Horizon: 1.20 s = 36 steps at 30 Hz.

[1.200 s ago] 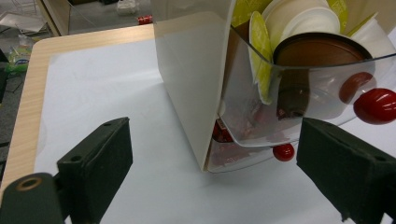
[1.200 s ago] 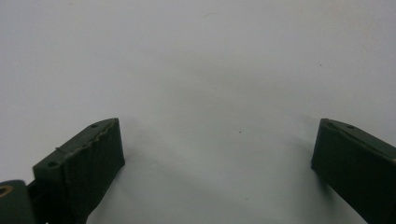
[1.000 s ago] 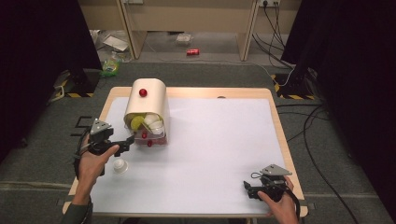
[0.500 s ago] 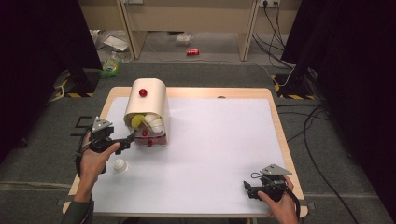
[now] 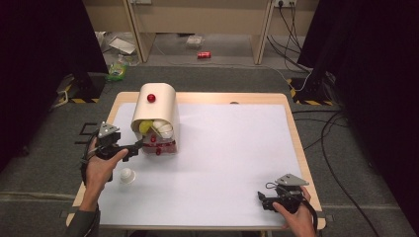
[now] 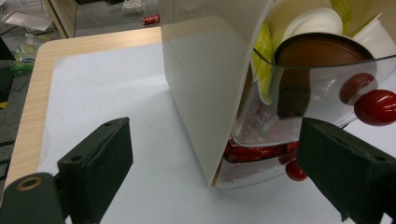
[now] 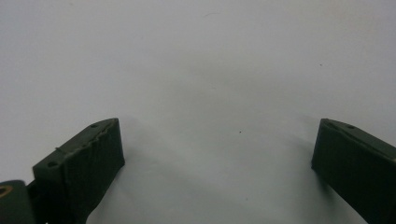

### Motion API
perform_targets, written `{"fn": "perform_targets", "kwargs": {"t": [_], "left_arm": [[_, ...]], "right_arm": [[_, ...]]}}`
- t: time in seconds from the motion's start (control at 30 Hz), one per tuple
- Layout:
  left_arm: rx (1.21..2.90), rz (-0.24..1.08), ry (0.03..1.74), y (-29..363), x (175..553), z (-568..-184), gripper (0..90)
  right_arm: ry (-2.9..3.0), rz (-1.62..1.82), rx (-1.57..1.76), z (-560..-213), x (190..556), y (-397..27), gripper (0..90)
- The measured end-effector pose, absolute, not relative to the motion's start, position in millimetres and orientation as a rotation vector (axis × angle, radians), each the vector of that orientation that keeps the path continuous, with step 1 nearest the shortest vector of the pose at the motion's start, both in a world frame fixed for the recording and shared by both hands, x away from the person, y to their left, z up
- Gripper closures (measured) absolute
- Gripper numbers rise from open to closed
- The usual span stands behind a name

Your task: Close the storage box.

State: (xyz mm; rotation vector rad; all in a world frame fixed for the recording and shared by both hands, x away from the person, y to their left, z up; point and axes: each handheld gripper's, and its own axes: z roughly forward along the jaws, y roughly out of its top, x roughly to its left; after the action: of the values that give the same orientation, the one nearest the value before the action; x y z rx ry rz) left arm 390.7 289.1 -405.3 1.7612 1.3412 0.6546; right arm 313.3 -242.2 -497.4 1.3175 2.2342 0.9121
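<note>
- At the front of the bread box (image 5: 154, 116), low by its open mouth, the left gripper (image 5: 134, 146) hovers with its jaws spread wide; in the left gripper view they straddle the box's near corner and clamp nothing.
- Just beyond the right-hand jaw in that view sits a red knob (image 6: 376, 107) on the clear curved lid (image 6: 322, 88), which is rolled partly up; this knob looks like the thing to take hold of.
- To do the step well, the person would likely shift the gripper sideways along the box front until the knob lies between the jaws, then close on the knob alone, not on the clear edge.
- A second red knob (image 6: 295, 171) sits lower, on the clear drawer at the box's base; care is needed to choose the right one.
- Inside the box, behind the lid, a brown disc (image 6: 317, 51) and pale and yellow items are packed close, so a smooth pull following the lid's curve seems safest.
- Near the box, toward the person, a small white object (image 5: 127, 175) rests on the table (image 5: 237, 148), close to the left forearm's path.
- Well away from the box, at the table's near right corner, the right gripper (image 5: 262, 200) rests with jaws apart, holding nothing.
</note>
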Motion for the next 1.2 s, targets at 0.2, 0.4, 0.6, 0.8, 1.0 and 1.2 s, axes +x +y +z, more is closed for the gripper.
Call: {"fn": "perform_targets", "kwargs": {"t": [0.2, 0.4, 0.6, 0.8, 1.0, 1.2], "left_arm": [[1.754, 0.655, 1.346, 289.2, 392.2, -405.8, 10.0], [1.75, 0.654, 1.349, 289.5, 392.4, -406.3, 9.1], [1.747, 0.659, 1.336, 287.4, 389.0, -406.6, 14.7], [1.766, 0.642, 1.318, 284.9, 386.2, -410.6, 15.2], [1.781, 0.633, 1.301, 283.5, 380.8, -410.6, 15.2], [1.782, 0.628, 1.291, 283.8, 376.4, -409.8, 15.2]], "right_arm": [[2.232, 0.913, 1.327, -497.4, 313.0, -241.9, 2.6], [2.232, 0.913, 1.327, -497.4, 313.0, -241.9, 2.5], [2.232, 0.914, 1.32, -497.6, 313.2, -242.0, 2.5], [2.232, 0.914, 1.321, -497.6, 313.2, -242.0, 2.5], [2.234, 0.913, 1.321, -497.4, 313.2, -242.1, 2.5], [2.234, 0.912, 1.324, -497.3, 313.1, -242.1, 2.5]]}}
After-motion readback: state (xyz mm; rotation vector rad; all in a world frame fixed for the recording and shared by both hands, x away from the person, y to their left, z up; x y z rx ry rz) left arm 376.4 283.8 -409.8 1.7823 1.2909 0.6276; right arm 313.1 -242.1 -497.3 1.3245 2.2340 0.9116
